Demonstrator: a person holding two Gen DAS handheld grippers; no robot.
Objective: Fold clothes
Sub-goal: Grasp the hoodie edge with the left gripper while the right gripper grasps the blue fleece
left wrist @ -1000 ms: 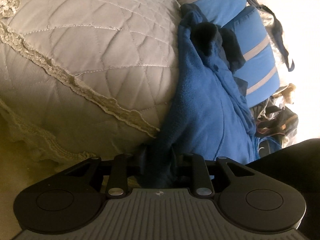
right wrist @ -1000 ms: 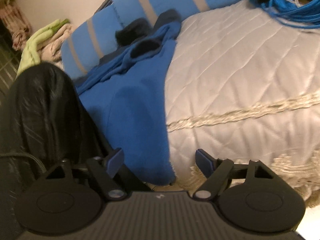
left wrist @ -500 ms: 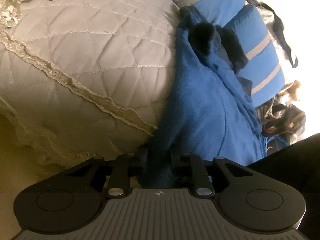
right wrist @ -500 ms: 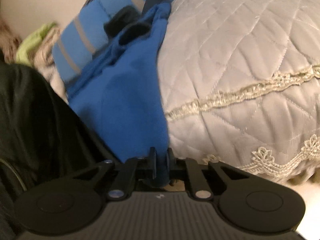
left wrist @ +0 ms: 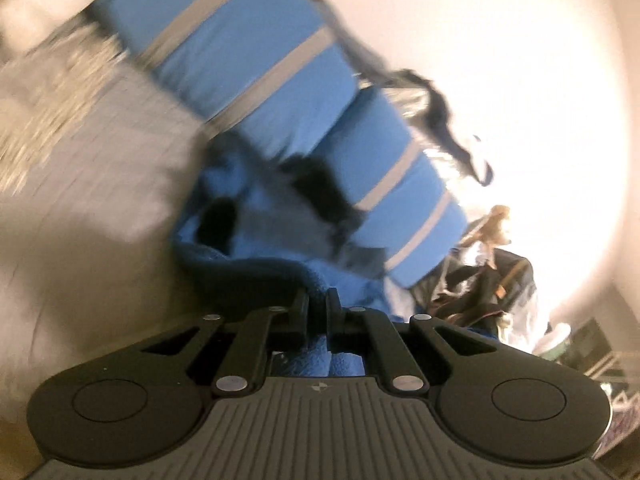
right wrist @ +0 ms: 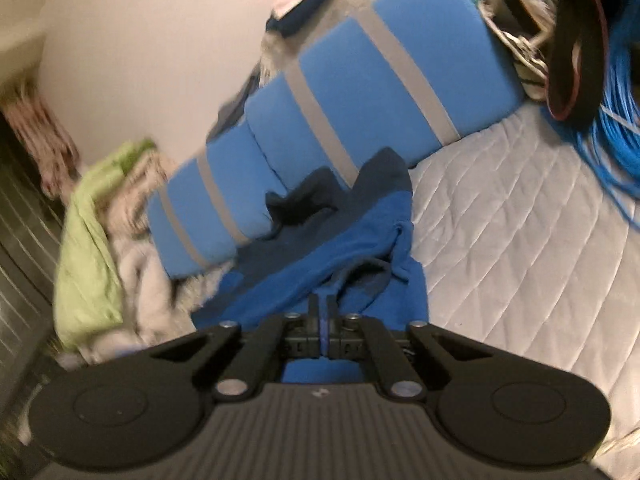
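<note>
Both views have swung up since a moment ago, the pillows [right wrist: 360, 92] now filling mid-frame. The left gripper [left wrist: 317, 308] and right gripper [right wrist: 323, 316] each pinch the blue fleece [right wrist: 360, 248], which bunches just above their fingers at lower centre.

Bed, quilted grey-white coverlet [right wrist: 520, 216]. Lying on it: blue fleece garment [right wrist: 360, 256] at 6 o'clock; blue grey-striped bolsters [right wrist: 380, 92] at 12 o'clock; coiled blue cable [right wrist: 616, 120] at 2 o'clock; green cloth [right wrist: 92, 240] at 9 o'clock.

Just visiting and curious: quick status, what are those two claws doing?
Left gripper shut on blue fleece. Right gripper shut on it too. Striped bolster lies just beyond.
</note>
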